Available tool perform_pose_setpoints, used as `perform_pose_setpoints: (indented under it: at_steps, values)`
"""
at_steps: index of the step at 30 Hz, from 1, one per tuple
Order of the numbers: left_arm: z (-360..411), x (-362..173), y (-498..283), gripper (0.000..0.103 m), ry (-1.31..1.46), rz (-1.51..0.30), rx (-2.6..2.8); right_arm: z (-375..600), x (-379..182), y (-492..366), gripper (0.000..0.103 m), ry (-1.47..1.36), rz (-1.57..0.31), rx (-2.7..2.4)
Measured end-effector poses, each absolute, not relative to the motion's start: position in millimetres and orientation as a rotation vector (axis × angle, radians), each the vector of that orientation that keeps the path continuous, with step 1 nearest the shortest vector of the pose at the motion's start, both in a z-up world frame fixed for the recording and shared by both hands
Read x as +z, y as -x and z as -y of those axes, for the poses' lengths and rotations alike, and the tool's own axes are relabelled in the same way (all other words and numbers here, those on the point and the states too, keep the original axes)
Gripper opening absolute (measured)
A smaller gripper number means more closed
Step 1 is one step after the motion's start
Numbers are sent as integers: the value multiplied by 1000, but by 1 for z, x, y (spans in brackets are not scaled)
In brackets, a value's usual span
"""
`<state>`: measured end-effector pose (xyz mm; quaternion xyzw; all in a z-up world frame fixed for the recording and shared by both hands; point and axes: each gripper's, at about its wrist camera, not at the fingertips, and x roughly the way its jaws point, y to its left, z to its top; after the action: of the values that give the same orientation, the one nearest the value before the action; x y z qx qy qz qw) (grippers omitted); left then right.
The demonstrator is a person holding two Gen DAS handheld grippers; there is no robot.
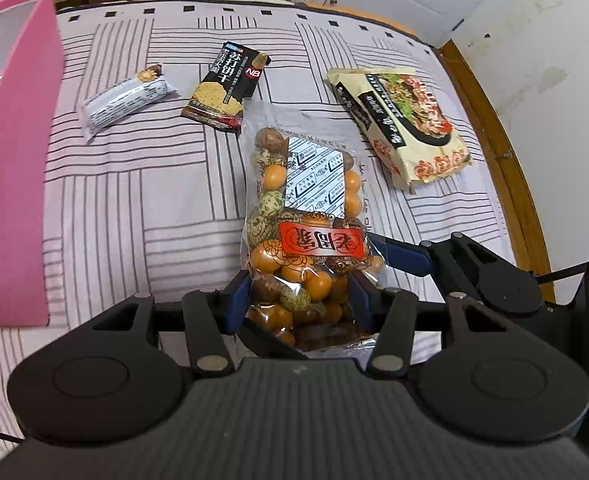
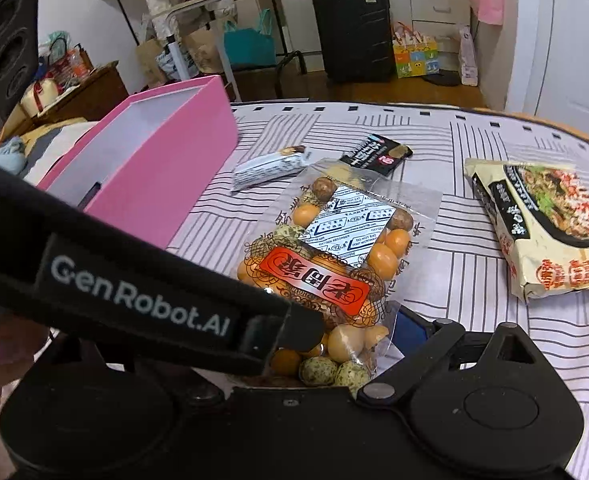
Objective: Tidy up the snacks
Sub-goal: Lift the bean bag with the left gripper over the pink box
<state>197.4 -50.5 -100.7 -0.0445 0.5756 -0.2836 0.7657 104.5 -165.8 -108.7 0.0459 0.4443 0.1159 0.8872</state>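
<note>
A clear bag of orange and speckled coated nuts (image 1: 306, 216) with a red label lies on the striped tablecloth. My left gripper (image 1: 300, 304) is shut on its near end, blue pads pressing both sides. The same bag shows in the right wrist view (image 2: 334, 264). My right gripper (image 1: 406, 258) sits just right of the bag. In its own view the left gripper's body hides its left finger, so its state is unclear. A pink box (image 1: 10, 184) stands open at the left; it also shows in the right wrist view (image 2: 150, 160).
On the cloth lie a white snack bar (image 1: 128, 98), a dark soda cracker pack (image 1: 224, 86) and a noodle packet (image 1: 398, 124). The table's wooden rim (image 1: 490, 128) curves along the right. A suitcase (image 2: 352, 32) and bags stand on the floor beyond.
</note>
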Motion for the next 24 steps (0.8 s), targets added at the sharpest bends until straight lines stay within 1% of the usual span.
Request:
perform_pose_setpoints:
  at_steps: [5, 15, 24]
  values:
    - [31, -78, -179, 51, 132, -1229, -625, 150, -81, -88, 99, -53, -921, 254]
    - [-3, -35, -147, 51, 155, -1128, -598, 118, -39, -66, 99, 16, -860, 284]
    - [-62, -4, -144, 52, 216, -1029, -544, 81, -6, -76, 99, 72, -776, 431]
